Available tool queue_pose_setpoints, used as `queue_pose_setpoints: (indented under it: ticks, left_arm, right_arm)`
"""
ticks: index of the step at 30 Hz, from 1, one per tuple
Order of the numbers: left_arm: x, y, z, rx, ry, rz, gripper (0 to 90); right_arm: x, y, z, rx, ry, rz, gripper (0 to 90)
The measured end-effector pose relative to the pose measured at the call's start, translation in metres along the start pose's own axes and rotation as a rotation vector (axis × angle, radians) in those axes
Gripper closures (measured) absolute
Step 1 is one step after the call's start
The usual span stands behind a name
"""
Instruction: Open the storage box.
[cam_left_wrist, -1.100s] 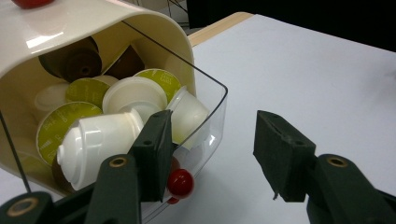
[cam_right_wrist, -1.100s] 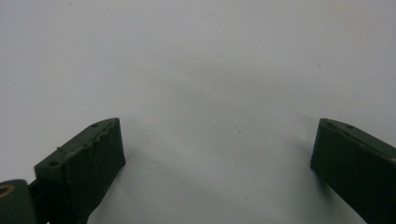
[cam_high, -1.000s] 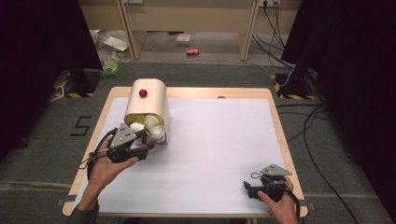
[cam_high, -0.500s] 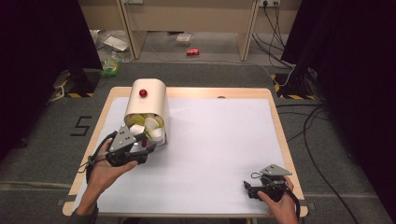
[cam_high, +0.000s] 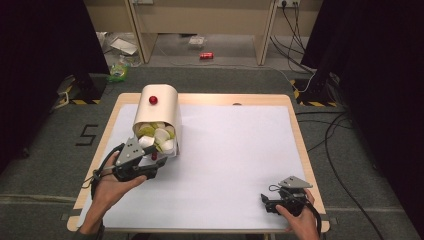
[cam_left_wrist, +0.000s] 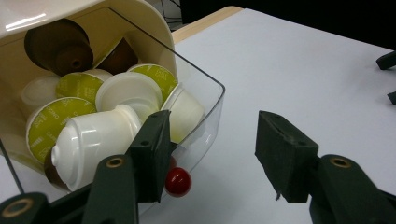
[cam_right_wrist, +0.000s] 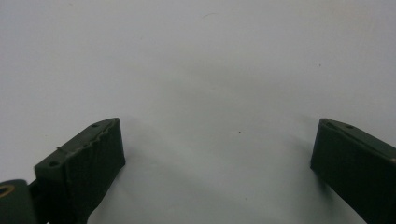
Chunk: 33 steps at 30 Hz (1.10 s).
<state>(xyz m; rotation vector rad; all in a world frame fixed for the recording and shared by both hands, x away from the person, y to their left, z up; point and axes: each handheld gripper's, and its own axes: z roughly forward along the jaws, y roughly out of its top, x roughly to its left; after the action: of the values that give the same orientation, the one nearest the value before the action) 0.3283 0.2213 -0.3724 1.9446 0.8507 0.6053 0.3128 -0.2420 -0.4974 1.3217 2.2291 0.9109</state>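
A cream capsule dispenser (cam_high: 159, 107) with a red knob (cam_high: 153, 100) on top stands at the table's back left. Its clear drawer (cam_left_wrist: 205, 107) is slid out and holds several white, green-lidded and brown capsules (cam_left_wrist: 93, 135). A small red knob (cam_left_wrist: 178, 181) sits on the drawer's front. My left gripper (cam_high: 156, 167) is open just in front of the drawer. In the left gripper view (cam_left_wrist: 212, 149) one jaw stands beside the knob and nothing is pressed between the pads. My right gripper (cam_high: 266, 204) rests open near the front right edge, over bare white sheet (cam_right_wrist: 217, 149).
A white sheet (cam_high: 235, 150) covers the wooden table (cam_high: 300, 145). On the floor beyond lie a red can (cam_high: 206, 55), some litter and cables (cam_high: 330, 130). Dark curtains stand at both sides.
My left gripper has drawn back slightly toward the near edge, away from the dispenser. The right gripper has kept still.
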Motion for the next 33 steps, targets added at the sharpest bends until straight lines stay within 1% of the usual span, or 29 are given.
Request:
queue_pose_setpoints:
  ticks: [3,16,19,26,33]
  left_arm:
    - [-0.0009,0.0,-0.0008,0.01,-0.004,0.005,44.9]
    - [-0.0034,-0.0019,-0.004,0.017,-0.019,-0.002,44.5]
    - [-0.0052,-0.0028,-0.0054,0.024,-0.023,0.005,44.2]
    - [-0.007,-0.0059,-0.0073,0.018,-0.03,-0.005,44.1]
    - [-0.0059,-0.0058,-0.0079,0.02,-0.037,-0.014,44.1]
  right_arm:
    - [0.0002,0.0,-0.0001,0.001,0.0,0.002,3.1]
    - [0.0,0.0,0.0,0.0,0.0,0.0,3.1]
    - [0.0002,0.0,-0.0001,0.001,-0.001,0.002,3.1]
    - [0.0001,0.0,0.0,0.0,0.0,0.0,3.1]
    - [0.0003,0.0,-0.0001,0.0,0.0,0.002,3.1]
